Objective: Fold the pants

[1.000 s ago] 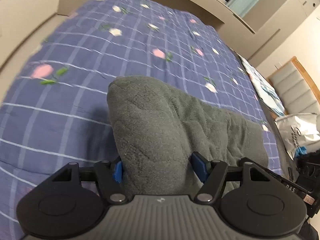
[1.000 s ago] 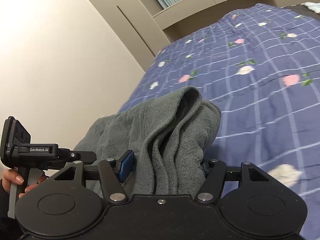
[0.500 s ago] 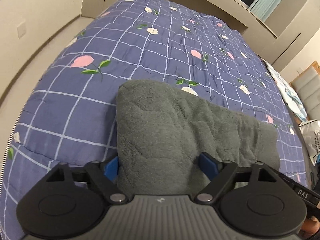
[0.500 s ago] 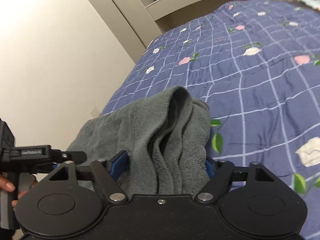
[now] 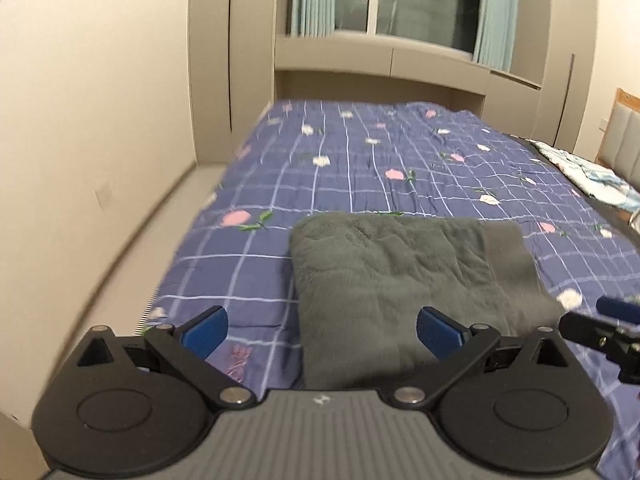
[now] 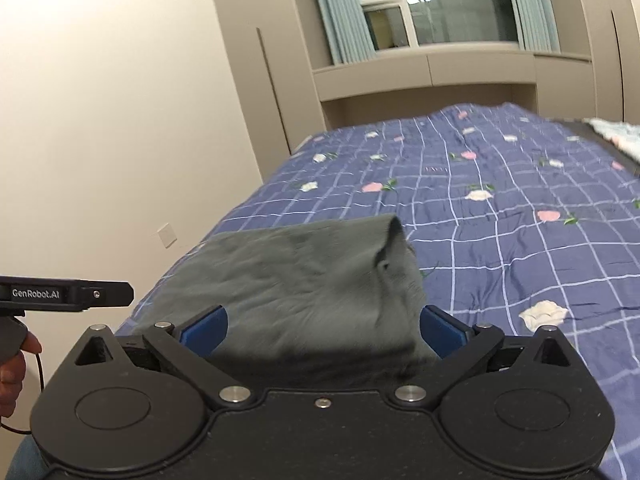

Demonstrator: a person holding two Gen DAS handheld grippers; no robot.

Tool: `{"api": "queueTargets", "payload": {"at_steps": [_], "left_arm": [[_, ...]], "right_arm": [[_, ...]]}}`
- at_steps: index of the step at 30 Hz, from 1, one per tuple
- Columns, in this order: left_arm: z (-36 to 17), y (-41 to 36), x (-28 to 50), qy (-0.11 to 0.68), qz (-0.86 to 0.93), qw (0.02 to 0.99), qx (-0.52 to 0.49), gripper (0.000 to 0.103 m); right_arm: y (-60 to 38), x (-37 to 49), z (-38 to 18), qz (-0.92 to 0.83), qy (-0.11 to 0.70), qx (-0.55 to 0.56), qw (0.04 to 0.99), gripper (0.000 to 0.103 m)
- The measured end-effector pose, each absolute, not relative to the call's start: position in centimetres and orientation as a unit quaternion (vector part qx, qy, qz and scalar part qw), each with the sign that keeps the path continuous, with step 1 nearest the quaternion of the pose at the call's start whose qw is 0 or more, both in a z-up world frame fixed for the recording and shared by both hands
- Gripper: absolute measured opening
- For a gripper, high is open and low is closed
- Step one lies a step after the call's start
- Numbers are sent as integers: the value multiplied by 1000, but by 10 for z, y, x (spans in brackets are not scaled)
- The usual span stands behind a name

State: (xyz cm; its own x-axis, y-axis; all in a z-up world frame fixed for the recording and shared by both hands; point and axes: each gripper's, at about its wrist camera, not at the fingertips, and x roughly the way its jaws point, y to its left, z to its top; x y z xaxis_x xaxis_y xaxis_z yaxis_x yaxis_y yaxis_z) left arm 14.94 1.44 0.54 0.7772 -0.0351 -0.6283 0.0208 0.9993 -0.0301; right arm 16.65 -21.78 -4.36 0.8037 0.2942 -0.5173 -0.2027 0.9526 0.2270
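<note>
A: Where do the pants lie?

B: The grey fleece pants (image 5: pixel 400 280) lie folded into a flat rectangle at the near end of the bed's blue checked floral quilt (image 5: pixel 360 160), with a smoother band of the fabric along their right edge. In the right wrist view the same pants (image 6: pixel 304 280) show a raised fold at their far right corner.

A: How is the left gripper posed?

B: The left gripper (image 5: pixel 322 326) points level along the bed toward the window (image 5: pixel 400 4), its jaws spread wide and released. The left blue pad (image 5: pixel 204 330) is over bare quilt; the right one is over the pants. Neither is seen to press the cloth.

A: And the right gripper?

B: The right gripper (image 6: pixel 324 326) is likewise spread wide, the pants lying between and beyond its pads, not pinched. At that view's left edge a hand (image 6: pixel 14 364) grips the other tool's handle, close to the cream wall (image 6: pixel 100 120).
</note>
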Motion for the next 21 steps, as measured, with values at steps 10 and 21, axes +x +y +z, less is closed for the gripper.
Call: {"api": "queueTargets", "payload": {"at_steps": [10,21], "left_arm": [[6,16,61,306,-19,952,-10,103],[10,17,42,300,-22,954,-11,103]], "right_arm": [[-200,83,-31,135,279,49,950,102],[-199,57,-27,135,267,48,953,102]]}}
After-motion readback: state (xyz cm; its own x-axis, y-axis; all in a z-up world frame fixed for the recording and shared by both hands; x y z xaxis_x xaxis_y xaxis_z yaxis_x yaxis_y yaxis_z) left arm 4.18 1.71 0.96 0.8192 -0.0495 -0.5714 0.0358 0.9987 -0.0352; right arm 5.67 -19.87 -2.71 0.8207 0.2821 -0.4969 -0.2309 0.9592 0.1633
